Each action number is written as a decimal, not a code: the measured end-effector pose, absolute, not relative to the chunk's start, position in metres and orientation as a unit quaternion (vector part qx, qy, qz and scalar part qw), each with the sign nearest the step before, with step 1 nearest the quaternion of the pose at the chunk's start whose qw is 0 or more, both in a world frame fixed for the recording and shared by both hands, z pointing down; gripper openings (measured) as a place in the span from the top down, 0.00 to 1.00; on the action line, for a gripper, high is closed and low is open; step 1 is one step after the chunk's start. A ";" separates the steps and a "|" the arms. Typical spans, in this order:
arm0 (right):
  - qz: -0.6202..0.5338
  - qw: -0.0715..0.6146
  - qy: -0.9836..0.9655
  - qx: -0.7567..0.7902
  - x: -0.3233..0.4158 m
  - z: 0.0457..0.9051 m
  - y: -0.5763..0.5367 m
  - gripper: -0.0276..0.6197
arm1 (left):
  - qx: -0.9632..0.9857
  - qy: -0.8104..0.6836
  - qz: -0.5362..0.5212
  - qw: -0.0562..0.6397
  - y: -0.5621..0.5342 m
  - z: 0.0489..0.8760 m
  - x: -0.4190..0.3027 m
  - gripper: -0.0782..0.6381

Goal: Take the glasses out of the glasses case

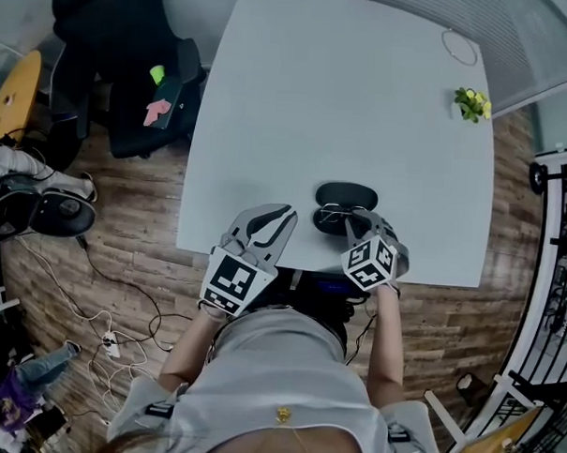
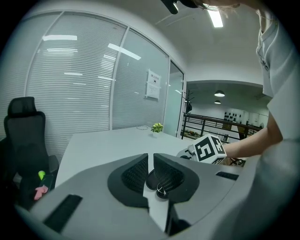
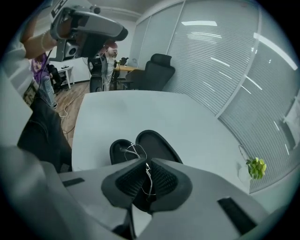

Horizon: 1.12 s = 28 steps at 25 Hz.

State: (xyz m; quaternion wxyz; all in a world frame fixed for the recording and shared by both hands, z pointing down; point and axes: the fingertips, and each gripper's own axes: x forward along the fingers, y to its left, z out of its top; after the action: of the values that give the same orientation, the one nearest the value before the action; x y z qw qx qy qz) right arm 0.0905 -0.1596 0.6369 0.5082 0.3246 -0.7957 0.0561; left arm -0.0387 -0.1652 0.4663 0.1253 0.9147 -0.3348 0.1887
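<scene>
The black glasses case (image 1: 347, 195) lies open near the front edge of the white table (image 1: 345, 102), its two halves (image 3: 154, 143) spread flat. Thin wire-framed glasses (image 3: 134, 151) hang just over the case. My right gripper (image 3: 146, 165) is shut on their frame, and the wire runs between the pads. In the head view the right gripper (image 1: 357, 222) sits right over the case. My left gripper (image 1: 264, 231) hovers left of the case at the table's edge, jaws shut with nothing between them (image 2: 151, 160); the case shows dark beyond its tips.
A small potted plant (image 1: 472, 104) and a thin cable ring (image 1: 458, 45) sit at the table's far right. A black office chair (image 1: 131, 73) stands left of the table. Cables and bags lie on the wooden floor (image 1: 93, 297).
</scene>
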 end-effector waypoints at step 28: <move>-0.024 0.652 -0.754 0.077 0.091 0.705 -0.161 0.89 | 0.889 -0.385 0.192 0.154 -0.164 0.476 -0.067 0.83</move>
State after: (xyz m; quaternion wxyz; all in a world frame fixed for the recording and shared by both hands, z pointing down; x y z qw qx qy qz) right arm 0.0906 -0.1615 0.7054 0.6524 0.0772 -0.7535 -0.0241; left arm -0.0675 -0.1641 0.4761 0.1545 0.8893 -0.3852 0.1920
